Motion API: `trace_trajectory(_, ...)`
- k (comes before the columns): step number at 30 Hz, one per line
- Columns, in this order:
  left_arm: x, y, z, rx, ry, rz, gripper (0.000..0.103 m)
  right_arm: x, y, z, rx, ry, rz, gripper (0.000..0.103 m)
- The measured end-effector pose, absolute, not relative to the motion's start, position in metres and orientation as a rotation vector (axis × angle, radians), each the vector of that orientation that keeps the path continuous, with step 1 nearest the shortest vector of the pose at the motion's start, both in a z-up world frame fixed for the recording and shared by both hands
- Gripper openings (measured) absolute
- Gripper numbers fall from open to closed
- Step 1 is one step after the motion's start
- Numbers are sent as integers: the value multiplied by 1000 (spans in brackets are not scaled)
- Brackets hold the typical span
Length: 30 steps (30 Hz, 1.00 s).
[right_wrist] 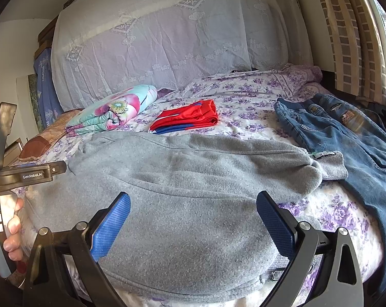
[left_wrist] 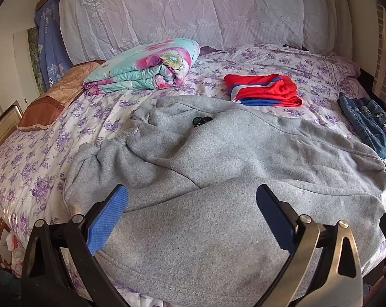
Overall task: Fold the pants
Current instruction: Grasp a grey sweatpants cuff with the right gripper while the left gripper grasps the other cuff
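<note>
Grey fleece pants (left_wrist: 218, 153) lie spread across the bed, partly doubled over, with the cuffs bunched at the left. They also fill the middle of the right wrist view (right_wrist: 187, 179). My left gripper (left_wrist: 193, 204) is open, its blue pads hovering over the near grey fabric. My right gripper (right_wrist: 193, 209) is open too, over the near part of the pants by the waistband. Neither holds anything. The left tool and the hand on it show at the left edge of the right wrist view (right_wrist: 19, 176).
Folded red and blue shorts (left_wrist: 264, 89) lie behind the pants. Blue jeans (right_wrist: 346, 138) lie at the right. A rolled floral quilt (left_wrist: 144, 64) and a brown pillow (left_wrist: 49, 102) sit at the back left. The floral bedsheet (right_wrist: 333, 212) ends at the near edge.
</note>
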<state>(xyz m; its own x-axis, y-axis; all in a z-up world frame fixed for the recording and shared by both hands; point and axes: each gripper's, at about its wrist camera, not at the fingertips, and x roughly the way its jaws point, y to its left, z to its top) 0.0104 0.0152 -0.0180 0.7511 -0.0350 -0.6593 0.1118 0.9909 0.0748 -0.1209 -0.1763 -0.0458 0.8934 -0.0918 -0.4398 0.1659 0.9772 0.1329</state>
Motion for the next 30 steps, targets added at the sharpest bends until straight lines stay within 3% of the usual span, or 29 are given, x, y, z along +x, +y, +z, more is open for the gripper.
trace_trajectory(8,42,41,-9,81,766,-140,98,-116,-196,-42,142,484,-152,99)
trace_trajectory(14,159,115,15,63,831,-59,98,-108,-296,-40,300,550,-252,99)
trace_trajectory(20,272,102,-39,123,1061,-38,98,-83,-364,-52,395,610,-297,99)
trace_trajectory(26,310,87,-89,92,1171,-16,99,-59,-404,-68,523,673,-284,99)
trace_trajectory(27,307,83,-91,90,1146,-18,97,-58,-406,-68,508,673,-295,99)
trace_trajectory(29,296,72,-88,82,1120,-73,60,-57,-407,-67,482,675,-327,99)
trace_trajectory(30,290,67,-84,102,1100,-65,56,-57,-408,-67,469,677,-360,99)
